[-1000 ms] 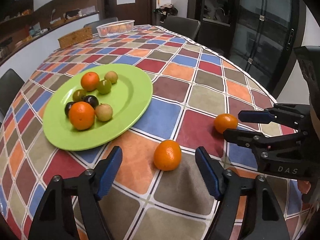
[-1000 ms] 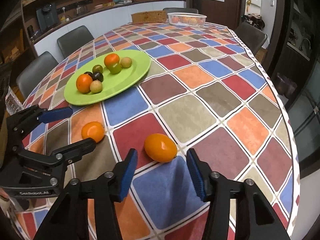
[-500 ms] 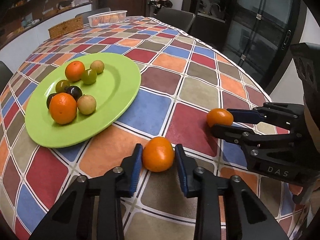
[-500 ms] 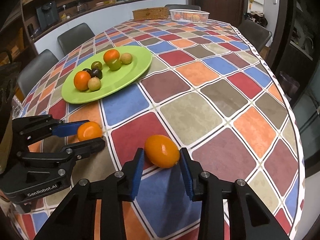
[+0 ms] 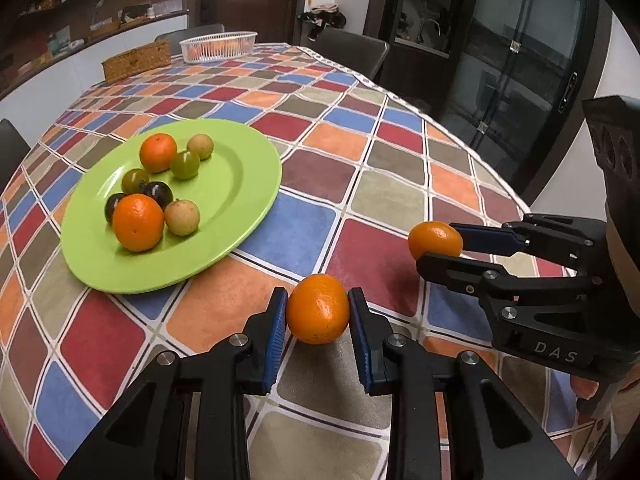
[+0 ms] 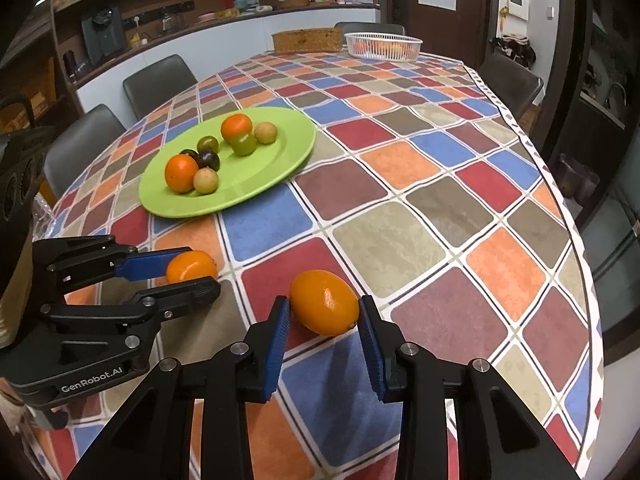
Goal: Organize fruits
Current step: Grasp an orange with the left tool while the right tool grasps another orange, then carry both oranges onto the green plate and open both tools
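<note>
My left gripper [image 5: 318,312] is shut on a round orange [image 5: 318,309], held just above the checked tablecloth; it also shows in the right wrist view [image 6: 192,267]. My right gripper [image 6: 325,320] is shut on an oval orange [image 6: 324,303], which also shows in the left wrist view [image 5: 435,239]. A green plate [image 5: 236,184] lies to the far left with two oranges and several small green, dark and tan fruits on it. It shows in the right wrist view too [image 6: 276,176].
A white basket [image 5: 218,45] and a wicker box [image 5: 136,60] stand at the table's far end. Dark chairs [image 6: 158,80] line the left side. The table edge [image 6: 560,200] curves along the right.
Both grippers closed from wide open onto their oranges and have lifted them slightly off the cloth.
</note>
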### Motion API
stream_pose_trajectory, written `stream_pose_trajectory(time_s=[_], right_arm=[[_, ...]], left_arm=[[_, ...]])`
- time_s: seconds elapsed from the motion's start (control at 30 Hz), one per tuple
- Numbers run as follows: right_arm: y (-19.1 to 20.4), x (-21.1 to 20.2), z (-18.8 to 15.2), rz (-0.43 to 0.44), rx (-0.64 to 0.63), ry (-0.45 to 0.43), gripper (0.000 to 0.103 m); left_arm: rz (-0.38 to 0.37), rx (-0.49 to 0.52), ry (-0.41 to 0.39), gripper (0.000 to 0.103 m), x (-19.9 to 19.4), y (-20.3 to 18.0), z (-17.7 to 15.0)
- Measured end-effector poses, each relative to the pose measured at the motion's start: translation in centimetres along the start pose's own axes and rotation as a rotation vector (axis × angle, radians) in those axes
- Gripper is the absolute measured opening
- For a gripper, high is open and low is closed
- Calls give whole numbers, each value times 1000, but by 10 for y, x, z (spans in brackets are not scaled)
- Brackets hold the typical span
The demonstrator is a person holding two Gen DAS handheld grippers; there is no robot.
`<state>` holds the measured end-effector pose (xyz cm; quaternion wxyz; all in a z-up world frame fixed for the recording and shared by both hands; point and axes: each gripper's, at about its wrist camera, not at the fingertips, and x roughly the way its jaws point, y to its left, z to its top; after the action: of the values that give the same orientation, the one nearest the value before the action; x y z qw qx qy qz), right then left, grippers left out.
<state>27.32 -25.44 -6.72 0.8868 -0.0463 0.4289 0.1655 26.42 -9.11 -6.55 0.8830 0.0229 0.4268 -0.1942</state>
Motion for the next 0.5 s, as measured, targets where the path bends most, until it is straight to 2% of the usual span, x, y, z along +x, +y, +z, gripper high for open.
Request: stream_pose_trajectory(time_s=[0.5], right_arm=[[31, -49, 8, 33, -18, -106, 36]], left_arm=[[57, 18, -121, 30, -64, 0, -4]])
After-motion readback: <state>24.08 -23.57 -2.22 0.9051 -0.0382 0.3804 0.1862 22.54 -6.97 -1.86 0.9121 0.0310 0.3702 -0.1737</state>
